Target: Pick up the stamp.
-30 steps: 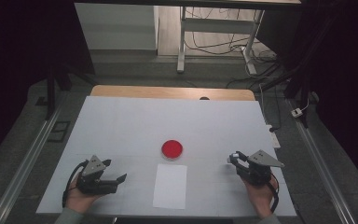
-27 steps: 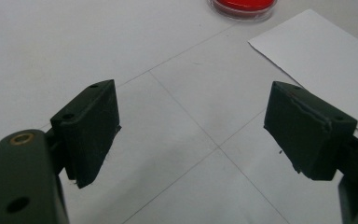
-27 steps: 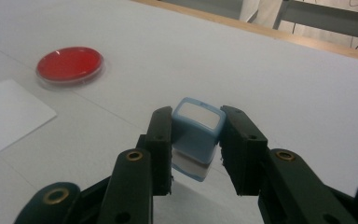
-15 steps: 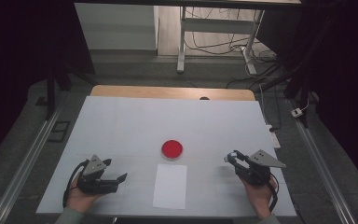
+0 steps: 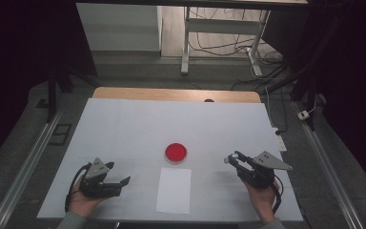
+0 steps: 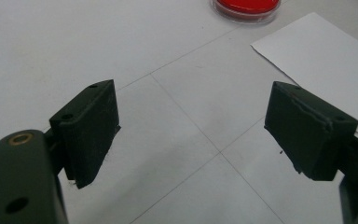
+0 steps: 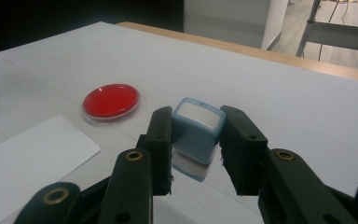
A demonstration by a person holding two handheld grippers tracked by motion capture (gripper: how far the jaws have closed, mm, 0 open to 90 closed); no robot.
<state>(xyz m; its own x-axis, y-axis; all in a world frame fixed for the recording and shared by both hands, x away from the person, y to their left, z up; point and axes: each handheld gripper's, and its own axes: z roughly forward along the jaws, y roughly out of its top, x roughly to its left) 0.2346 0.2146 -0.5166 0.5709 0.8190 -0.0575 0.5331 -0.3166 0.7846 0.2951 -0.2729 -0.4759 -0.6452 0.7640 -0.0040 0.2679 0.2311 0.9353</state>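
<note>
High view: my right gripper (image 5: 234,158) carries a small blue stamp (image 5: 237,155) above the tabletop (image 5: 124,124), right of the red ink pad (image 5: 176,152) and white paper (image 5: 174,190). Left gripper view: jaws spread wide, holding nothing. Right gripper view: my jaws clamp the stamp's (image 7: 195,135) sides.

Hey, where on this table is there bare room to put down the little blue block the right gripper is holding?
The white table is bare across its far half, behind the red dish, and between the paper sheet and each hand. The right gripper, shut on the blue block, has free surface just beneath and left of it. Only the middle, dish and sheet, is taken.
</note>
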